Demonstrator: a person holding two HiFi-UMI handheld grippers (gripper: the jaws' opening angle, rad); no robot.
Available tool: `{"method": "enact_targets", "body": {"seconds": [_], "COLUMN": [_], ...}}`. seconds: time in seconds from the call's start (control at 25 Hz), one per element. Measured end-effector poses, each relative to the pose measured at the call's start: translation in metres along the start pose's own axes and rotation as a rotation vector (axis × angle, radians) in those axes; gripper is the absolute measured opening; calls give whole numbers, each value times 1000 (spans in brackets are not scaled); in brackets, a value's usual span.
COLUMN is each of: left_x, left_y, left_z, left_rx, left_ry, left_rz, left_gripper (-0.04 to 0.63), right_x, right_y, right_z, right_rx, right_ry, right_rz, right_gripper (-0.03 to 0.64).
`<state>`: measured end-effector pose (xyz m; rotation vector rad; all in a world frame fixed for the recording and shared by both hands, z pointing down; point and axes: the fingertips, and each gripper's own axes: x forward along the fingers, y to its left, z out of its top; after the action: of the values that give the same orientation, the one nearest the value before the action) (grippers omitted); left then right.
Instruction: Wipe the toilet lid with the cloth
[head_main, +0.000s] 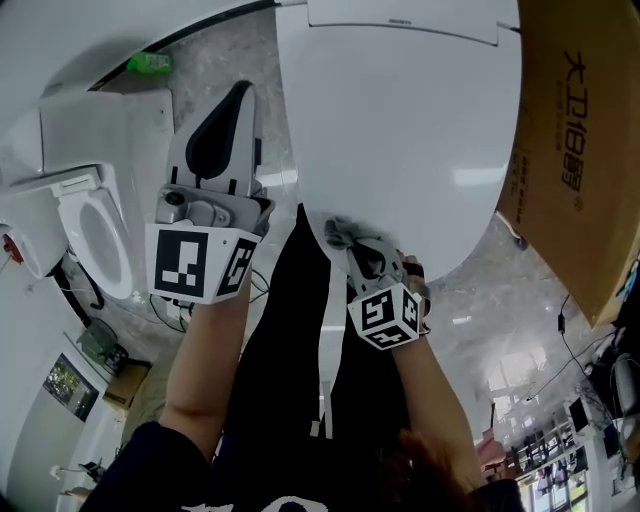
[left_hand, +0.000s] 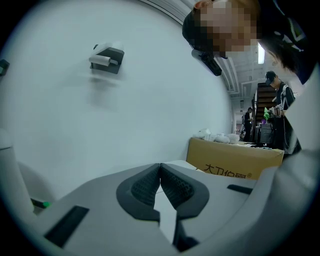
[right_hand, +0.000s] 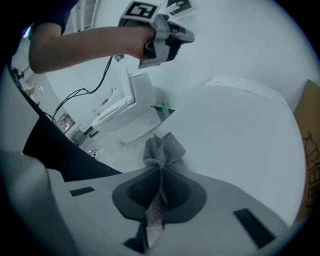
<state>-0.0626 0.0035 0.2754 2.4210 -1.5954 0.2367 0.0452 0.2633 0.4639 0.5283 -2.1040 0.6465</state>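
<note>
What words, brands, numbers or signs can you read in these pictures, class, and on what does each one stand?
"大卫伯爵" with an ® sign: printed on the side of the cardboard box; the last character is less sure.
Small dark print at the rear edge of the toilet lid: too small to read.
Square markers on the left gripper and the right gripper: black-and-white patterns, no words.
</note>
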Motion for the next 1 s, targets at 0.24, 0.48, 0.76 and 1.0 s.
{"method": "enact_targets", "body": {"seconds": [0.24,0.48,0.76,1.0], "left_x": [0,-3,-11,-21], "left_y": [-7,-16,-31,-45], "left_z": [-2,-2,-1,-3], "left_rx": [2,5,1,0], "left_ry": [0,-5,-28,-34], "left_rz": [-1,-1,26,47], "left_gripper": [20,20,20,20], "right_x": [-56,-104,-117,-110], "right_y": [-98,-183,-204,-186], "right_z": [-42,-81,-97,-96], "right_rx": [187,342,390,401], "right_ry": [-63,-103,-116,-140], "right_rz": [-207,-393,-417,-364], "right_gripper": [34,34,34,34]}}
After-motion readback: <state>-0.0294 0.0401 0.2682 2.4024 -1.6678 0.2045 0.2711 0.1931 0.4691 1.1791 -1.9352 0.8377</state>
